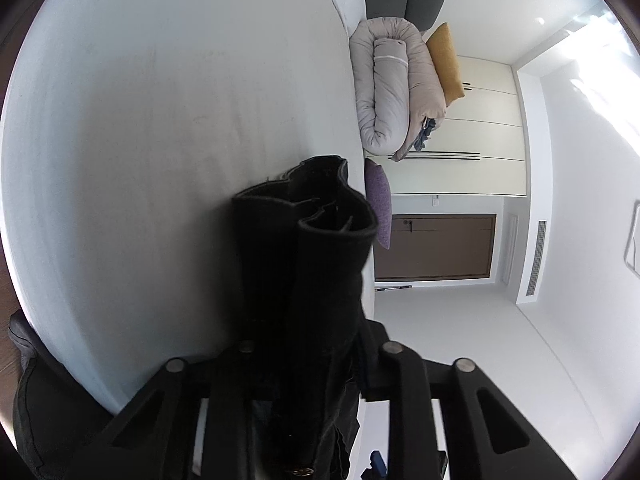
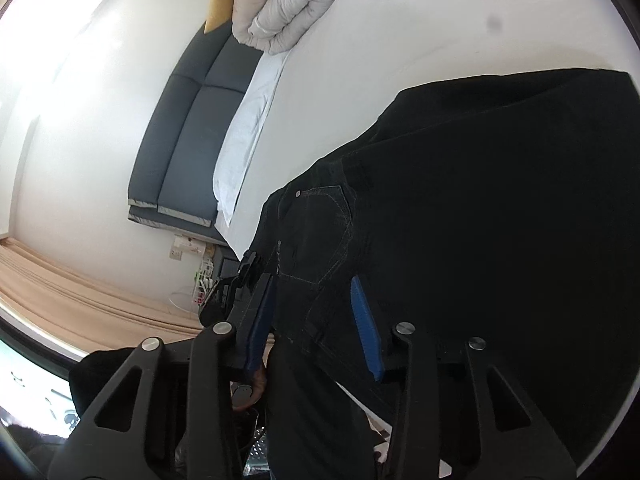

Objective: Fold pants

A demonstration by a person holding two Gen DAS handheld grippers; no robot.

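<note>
Left gripper (image 1: 308, 364): I have it clamped on a bunched fold of the black pants (image 1: 304, 248); the fabric stands up between the fingers.
Right gripper (image 2: 316, 324): its blue pads (image 2: 366, 326) straddle the waistband by the back pocket (image 2: 320, 232); whether they press the cloth I cannot tell.
Pants location: draped over the near edge of the white bed (image 1: 160, 120), the bulk spread right in the right wrist view.
Risk: if the right jaws bite only one layer, I judge the waistband could slip and skew the fold; the left bunch may drag crooked.
Count: one pair of pants, two grippers, one rolled duvet (image 1: 390, 84) far off, two cushions.
</note>
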